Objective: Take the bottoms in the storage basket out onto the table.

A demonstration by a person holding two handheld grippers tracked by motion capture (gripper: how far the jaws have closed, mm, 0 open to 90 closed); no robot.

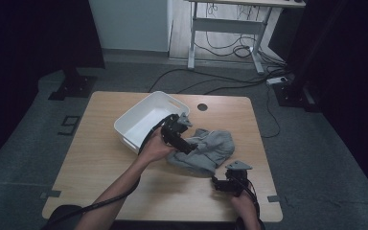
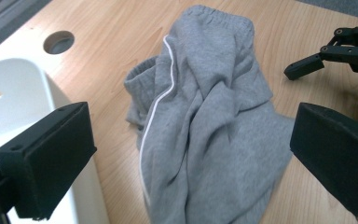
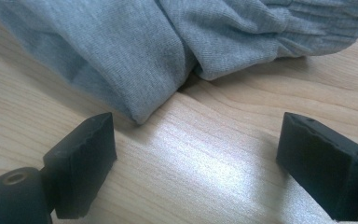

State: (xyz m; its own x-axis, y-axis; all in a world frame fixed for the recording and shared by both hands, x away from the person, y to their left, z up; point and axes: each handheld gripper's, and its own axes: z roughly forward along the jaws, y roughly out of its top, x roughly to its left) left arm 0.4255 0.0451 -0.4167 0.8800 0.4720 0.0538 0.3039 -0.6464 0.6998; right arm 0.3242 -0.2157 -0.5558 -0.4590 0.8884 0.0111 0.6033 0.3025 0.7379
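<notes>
A crumpled grey garment (image 1: 210, 147) with a thin white stripe (image 2: 157, 100) lies on the wooden table (image 1: 100, 158), right of centre. My left gripper (image 1: 188, 145) hovers over its left part, open; in the left gripper view the wide jaws frame the cloth (image 2: 205, 140) without touching it. My right gripper (image 1: 216, 183) sits low at the garment's near edge, open. In the right gripper view a folded hem (image 3: 144, 56) lies just ahead of the gap between the jaws, with bare wood between them. One of the right gripper's fingers (image 2: 304, 66) reaches in beside the cloth.
A white plastic basin (image 1: 124, 125) stands tilted left of the garment, close under my left hand; its wall (image 2: 14, 93) borders the left jaw. A round cable hole (image 1: 202, 107) is at the table's far edge. A desk frame and floor cables lie beyond.
</notes>
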